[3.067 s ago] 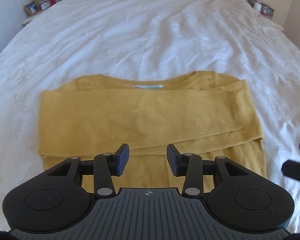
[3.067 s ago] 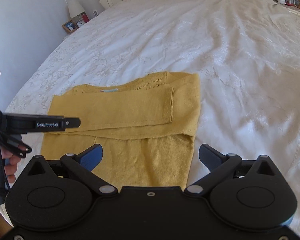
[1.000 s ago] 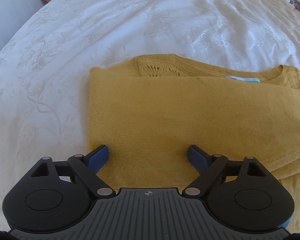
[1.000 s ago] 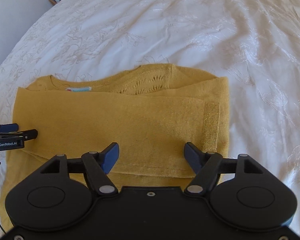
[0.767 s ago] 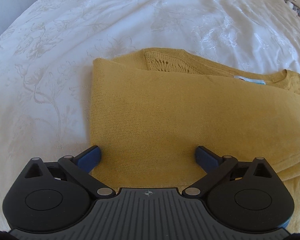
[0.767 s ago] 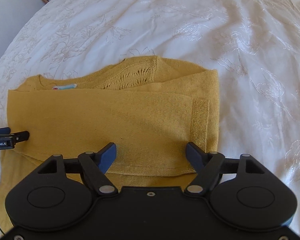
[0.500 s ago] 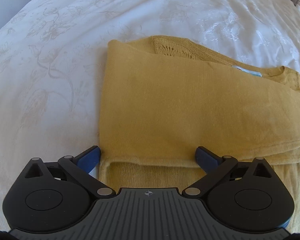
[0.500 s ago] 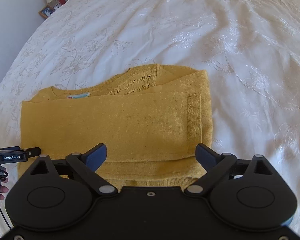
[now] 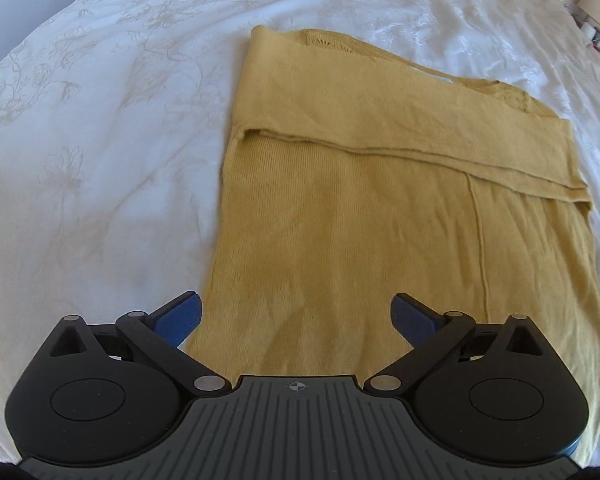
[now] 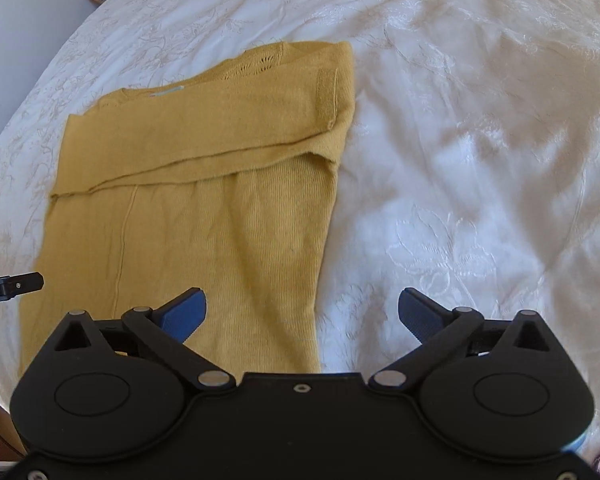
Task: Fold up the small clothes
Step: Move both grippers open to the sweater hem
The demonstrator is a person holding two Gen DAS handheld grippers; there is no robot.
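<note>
Jaws spread wide and empty on both the left gripper point(image 9: 296, 316) and right gripper point(image 10: 302, 314), above a mustard-yellow knitted sweater point(image 9: 380, 208) lying flat, sleeves folded across its far part, on the white embroidered bed point(image 10: 480, 160).

The sweater's point(image 9: 340, 240) near hem hides behind both claw bodies; the neck label point(image 10: 168, 90) is unreadable.

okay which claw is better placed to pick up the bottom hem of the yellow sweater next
Left, probably. The left claw is open and straddles the yellow sweater body near its hem. The right claw, also open, sits half over the white bedspread.
</note>
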